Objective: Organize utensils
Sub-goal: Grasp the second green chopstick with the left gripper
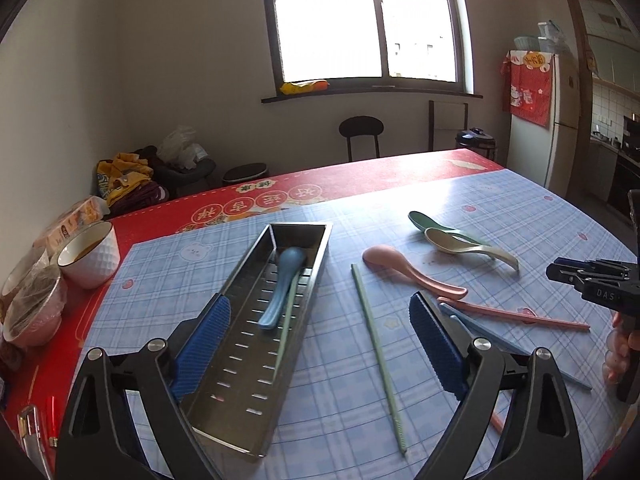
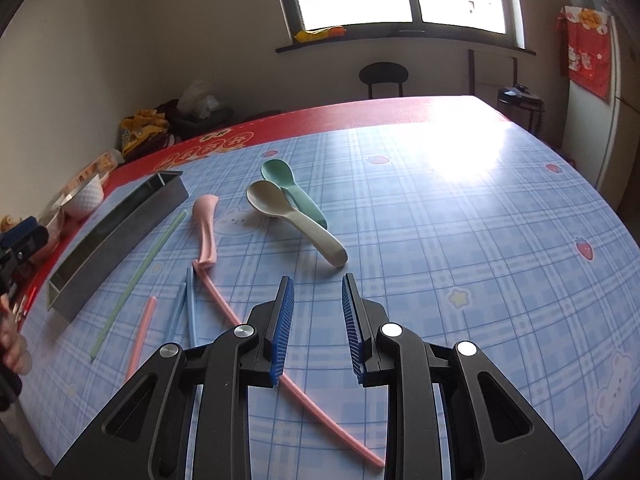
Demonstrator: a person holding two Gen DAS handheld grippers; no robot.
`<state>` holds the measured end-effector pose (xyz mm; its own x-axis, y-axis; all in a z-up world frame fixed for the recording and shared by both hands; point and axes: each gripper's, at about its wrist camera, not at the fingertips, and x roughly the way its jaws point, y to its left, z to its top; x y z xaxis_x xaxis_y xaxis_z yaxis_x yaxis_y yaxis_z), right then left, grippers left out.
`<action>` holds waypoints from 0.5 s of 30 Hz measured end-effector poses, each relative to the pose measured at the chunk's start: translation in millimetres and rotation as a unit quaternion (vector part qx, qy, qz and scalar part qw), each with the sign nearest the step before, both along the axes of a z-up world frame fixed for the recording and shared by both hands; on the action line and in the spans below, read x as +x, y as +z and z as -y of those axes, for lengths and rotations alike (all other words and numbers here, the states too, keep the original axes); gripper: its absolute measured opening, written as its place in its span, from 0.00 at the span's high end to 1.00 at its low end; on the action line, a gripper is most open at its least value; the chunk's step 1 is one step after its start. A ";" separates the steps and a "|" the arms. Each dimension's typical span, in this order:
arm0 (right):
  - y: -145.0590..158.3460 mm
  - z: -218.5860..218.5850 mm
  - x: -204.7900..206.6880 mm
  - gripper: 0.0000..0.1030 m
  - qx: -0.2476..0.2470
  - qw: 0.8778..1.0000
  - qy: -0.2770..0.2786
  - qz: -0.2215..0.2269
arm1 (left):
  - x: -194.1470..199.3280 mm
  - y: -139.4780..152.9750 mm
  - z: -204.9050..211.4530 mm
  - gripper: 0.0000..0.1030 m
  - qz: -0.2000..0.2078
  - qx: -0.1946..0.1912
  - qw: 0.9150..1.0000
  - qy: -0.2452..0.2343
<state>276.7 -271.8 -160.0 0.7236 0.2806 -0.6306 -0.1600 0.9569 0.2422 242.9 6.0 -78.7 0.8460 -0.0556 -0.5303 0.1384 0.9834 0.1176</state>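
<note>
Working left to right across your table: the steel tray (image 1: 208, 364) lies at the left, its long axis running away from you toward the red cloth's border, with a blue spoon (image 1: 282, 284) and one green chopstick (image 1: 289, 320) already inside it; your left gripper (image 1: 320, 354) hangs over the tray's near half, jaws spread wide and holding nothing, one pad above the tray's left rim, the other out over the blue plaid cloth; between those pads, just right of the tray, lies the loose green chopstick (image 1: 378, 360), its length roughly parallel to the tray, so it is this hand's nearest piece and needs little turn of the wrist; next rightward sits the pink spoon (image 1: 412, 272), bowl toward the far side, then the cream spoon (image 1: 468, 246) lapping over the dark green spoon (image 1: 424, 222); the pink chopstick (image 1: 516, 314) and blue chopsticks (image 1: 480, 328) lie crosswise near your right hand; your right gripper (image 2: 316, 322) hovers with jaws parted only narrowly and nothing between the pads, one pink chopstick (image 2: 280, 364) running diagonally under its left finger, the cream spoon's handle straight ahead, pointing back at it; judged from this, the right hand is nearer the spoons and pink sticks, the left nearer the tray and green stick.
</note>
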 end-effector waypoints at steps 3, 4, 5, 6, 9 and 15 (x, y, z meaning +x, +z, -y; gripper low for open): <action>-1.3 0.9 1.8 0.76 0.008 1.000 -0.001 -0.005 | 11.8 -12.7 20.0 0.21 -0.019 0.008 1.000 -0.013; -1.8 0.9 1.9 0.76 0.009 1.000 0.000 -0.005 | 17.3 -17.8 25.3 0.24 -0.029 0.010 0.999 -0.015; -2.2 1.3 2.1 0.76 0.011 1.000 0.002 -0.006 | 23.1 -23.1 29.3 0.28 -0.041 0.011 0.999 -0.018; -2.5 1.3 2.3 0.76 0.013 1.000 0.003 -0.007 | 29.2 -28.9 33.0 0.31 -0.054 0.011 0.998 -0.019; -3.3 2.9 3.0 0.76 0.019 1.000 0.004 -0.008 | 46.9 -44.8 39.7 0.46 -0.085 0.016 0.996 -0.018; -6.7 9.3 5.4 0.76 0.043 0.999 0.006 -0.017 | 77.5 -67.5 38.8 0.75 -0.149 0.002 0.989 -0.009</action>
<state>282.1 -281.1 -166.7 0.6988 0.3437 -0.6274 -0.1627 0.9304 0.3284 320.5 -32.8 -146.2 0.6504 -0.0653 -0.7568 0.1843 0.9801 0.0738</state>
